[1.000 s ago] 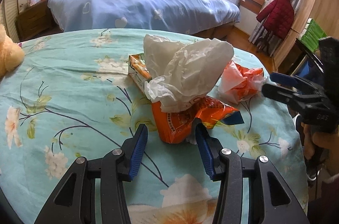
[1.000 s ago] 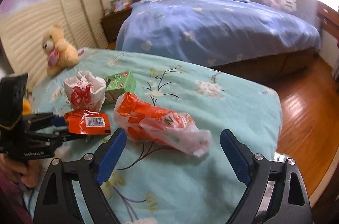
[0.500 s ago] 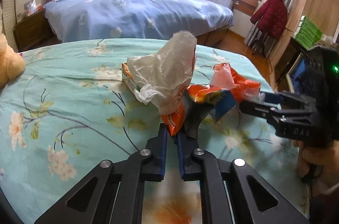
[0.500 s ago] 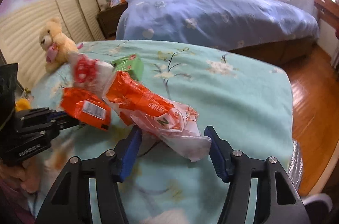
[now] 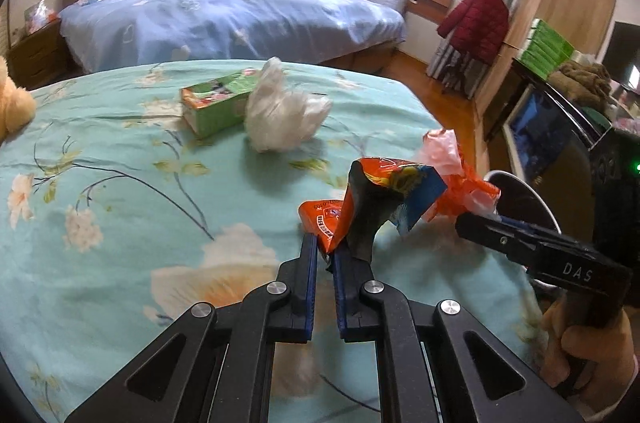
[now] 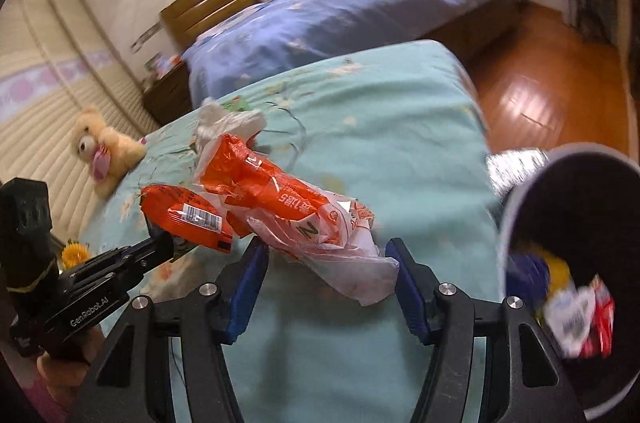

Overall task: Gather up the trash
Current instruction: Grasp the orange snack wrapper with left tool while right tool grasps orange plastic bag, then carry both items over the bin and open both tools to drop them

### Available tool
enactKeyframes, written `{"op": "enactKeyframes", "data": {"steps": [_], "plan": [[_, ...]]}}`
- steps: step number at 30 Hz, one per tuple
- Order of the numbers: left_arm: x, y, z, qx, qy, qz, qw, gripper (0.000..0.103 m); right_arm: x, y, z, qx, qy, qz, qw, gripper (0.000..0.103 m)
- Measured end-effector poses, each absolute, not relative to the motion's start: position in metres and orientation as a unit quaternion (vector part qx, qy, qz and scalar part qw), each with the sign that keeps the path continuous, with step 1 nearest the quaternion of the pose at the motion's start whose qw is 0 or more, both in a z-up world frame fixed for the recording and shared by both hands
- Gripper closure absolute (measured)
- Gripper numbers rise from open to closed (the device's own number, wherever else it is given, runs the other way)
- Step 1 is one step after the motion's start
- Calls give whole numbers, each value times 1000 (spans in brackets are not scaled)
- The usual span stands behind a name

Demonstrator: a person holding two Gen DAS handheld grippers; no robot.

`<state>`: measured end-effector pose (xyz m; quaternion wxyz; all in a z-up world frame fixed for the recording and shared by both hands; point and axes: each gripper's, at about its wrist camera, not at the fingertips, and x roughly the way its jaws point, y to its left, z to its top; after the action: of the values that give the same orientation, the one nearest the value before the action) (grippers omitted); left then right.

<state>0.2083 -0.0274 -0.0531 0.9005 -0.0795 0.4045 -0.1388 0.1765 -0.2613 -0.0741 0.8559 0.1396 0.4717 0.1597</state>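
Our trash bin [image 6: 576, 207] stands off the right edge of the floral bed cover [image 6: 392, 111], its open mouth right beside our right gripper [image 6: 328, 263], the nearer of the two. That gripper is pinched on a crumpled orange-and-clear plastic bag [image 6: 296, 211] lying lengthwise toward the bin. Our left gripper [image 5: 326, 255] is clamped shut on an orange snack wrapper [image 5: 380, 203], farther from the bin. A white bag [image 5: 280, 119] and green carton [image 5: 212, 99] remain mid-cover.

wrapper [image 5: 384, 199]: glossy foil | bag [image 6: 320, 223]: thin crinkled plastic | bedspread [image 5: 120, 183]: matt cloth
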Motion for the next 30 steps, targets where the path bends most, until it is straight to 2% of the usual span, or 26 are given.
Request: {"op": "enactKeyframes", "data": {"steps": [30], "plan": [[187, -120, -39, -19, 393, -230, 890, 97, 113, -346, -57, 180, 444, 41, 877, 41]]}}
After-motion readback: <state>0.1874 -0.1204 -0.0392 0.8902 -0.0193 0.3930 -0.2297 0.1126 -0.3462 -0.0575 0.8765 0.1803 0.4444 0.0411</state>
